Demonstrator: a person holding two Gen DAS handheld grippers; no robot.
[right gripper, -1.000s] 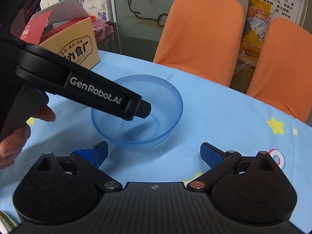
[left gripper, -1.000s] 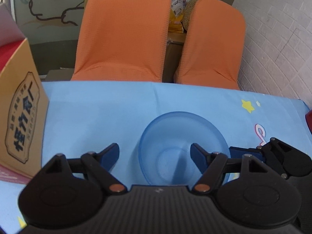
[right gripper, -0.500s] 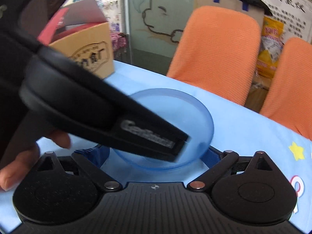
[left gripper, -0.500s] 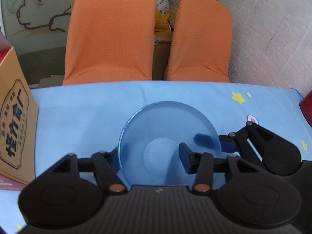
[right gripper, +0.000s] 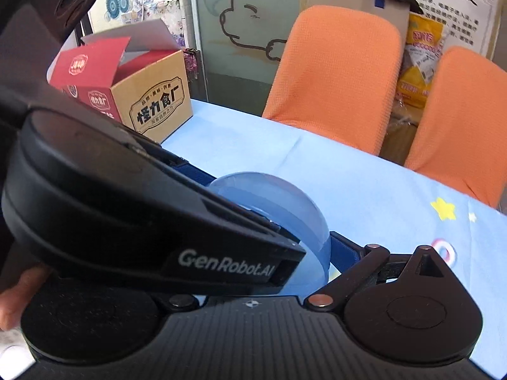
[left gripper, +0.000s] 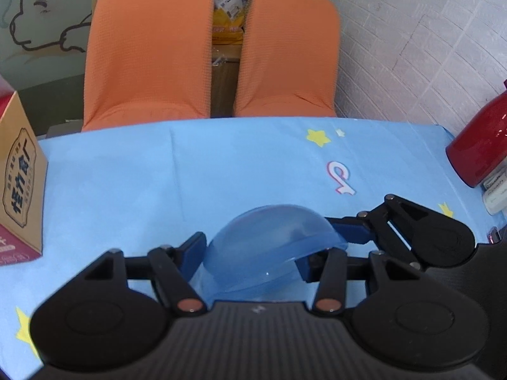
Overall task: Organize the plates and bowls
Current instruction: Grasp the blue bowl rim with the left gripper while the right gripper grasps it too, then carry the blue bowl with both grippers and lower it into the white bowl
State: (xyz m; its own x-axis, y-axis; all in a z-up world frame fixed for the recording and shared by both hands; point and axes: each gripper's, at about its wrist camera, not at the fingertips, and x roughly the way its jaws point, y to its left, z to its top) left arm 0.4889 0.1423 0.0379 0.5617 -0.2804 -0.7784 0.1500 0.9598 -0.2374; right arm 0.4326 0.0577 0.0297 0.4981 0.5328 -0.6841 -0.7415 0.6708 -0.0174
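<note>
A clear blue plastic bowl (left gripper: 269,247) is lifted off the blue tablecloth (left gripper: 221,164) and tipped so its rounded underside faces away from me. My left gripper (left gripper: 253,250) is shut on the bowl, one blue pad on each side of it. In the right wrist view the bowl (right gripper: 285,209) sits close in front of my right gripper (right gripper: 272,247), whose right finger (right gripper: 345,250) lies beside the rim. The left gripper's black body (right gripper: 142,221) covers the right gripper's left finger.
A brown and red cardboard box (right gripper: 142,95) with open flaps stands at the table's left. A red bottle (left gripper: 481,139) stands at the right edge. Two orange chairs (left gripper: 149,50) stand behind the far edge, a white brick wall to the right.
The bowl stood on the cloth a second ago. My left gripper closed on it, raised it and tipped it over. The right gripper has moved in close to the bowl.
</note>
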